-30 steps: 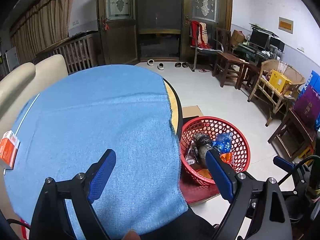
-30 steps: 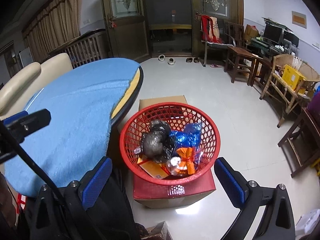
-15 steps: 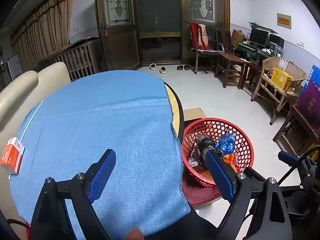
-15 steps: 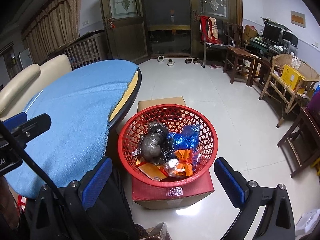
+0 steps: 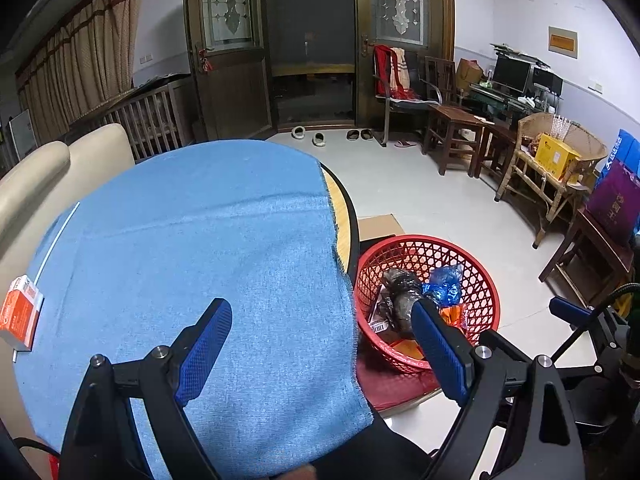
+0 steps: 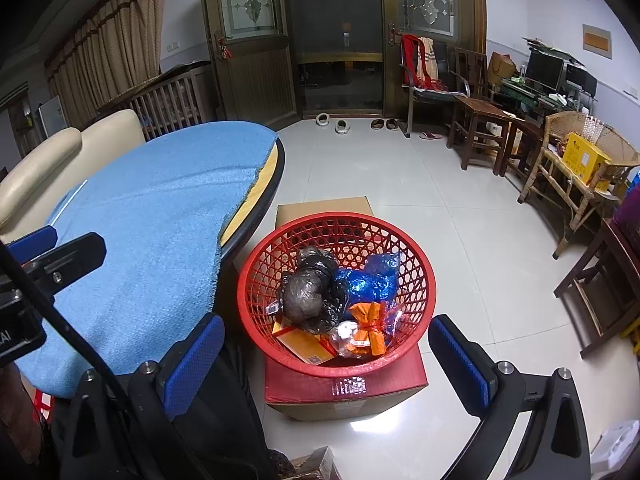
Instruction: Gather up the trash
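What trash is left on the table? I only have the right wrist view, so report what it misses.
Observer: An orange and white box lies at the left edge of the blue cloth, outside your view.
Operator: Tell me whether the left gripper is free to take it.
Observer: The left gripper is open with nothing between its fingers. It hovers over the cloth, apart from the box.

Both wrist views tilt downward, sharing the red basket (image 6: 336, 292) and blue-clothed table (image 5: 200, 240).
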Available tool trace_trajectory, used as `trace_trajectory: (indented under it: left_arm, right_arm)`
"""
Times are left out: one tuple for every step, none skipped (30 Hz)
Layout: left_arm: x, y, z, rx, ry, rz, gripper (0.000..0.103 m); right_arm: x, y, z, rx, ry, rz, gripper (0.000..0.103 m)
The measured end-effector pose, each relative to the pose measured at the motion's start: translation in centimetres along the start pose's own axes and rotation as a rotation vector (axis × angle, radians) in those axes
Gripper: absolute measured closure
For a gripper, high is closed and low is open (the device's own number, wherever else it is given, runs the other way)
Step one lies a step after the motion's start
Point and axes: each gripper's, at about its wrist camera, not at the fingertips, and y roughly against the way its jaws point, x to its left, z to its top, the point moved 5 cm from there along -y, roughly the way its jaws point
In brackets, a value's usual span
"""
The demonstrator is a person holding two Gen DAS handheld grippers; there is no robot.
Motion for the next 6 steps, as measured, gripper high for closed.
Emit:
trace_trajectory:
  left_arm:
    - [-0.03, -0.02, -0.04, 0.004, 0.002, -0.008, 0.012]
    - [-0.09, -0.02, -0.1, 0.007, 0.004, -0.023, 0.012]
    - [-0.16, 0.02, -0.14, 0.007, 0.006, -0.034, 0.012]
    - [-0.15, 0.04, -0.16, 0.005, 0.007, -0.037, 0.012]
    - [-0.2, 0.11, -0.14, 0.002, 0.006, -0.038, 0.012]
    - [-0.26, 0.15, -0.14, 0.002, 0.003, -0.037, 0.012]
  right_arm:
    - [0.01, -0.01, -0.03, 0.001, 0.001, -0.001, 0.0]
    - [0.01, 0.0, -0.04, 0.001, 0.0, -0.001, 0.0]
    - [0.0, 0.0, -0.03, 0.002, -0.001, 0.001, 0.0]
    - [-0.03, 0.05, 0.02, 0.001, -0.001, 0.001, 0.0]
    - [-0.04, 0.06, 0.03, 0.001, 0.0, 0.001, 0.0]
    - [-0.07, 0.04, 0.03, 0.001, 0.001, 0.001, 0.0]
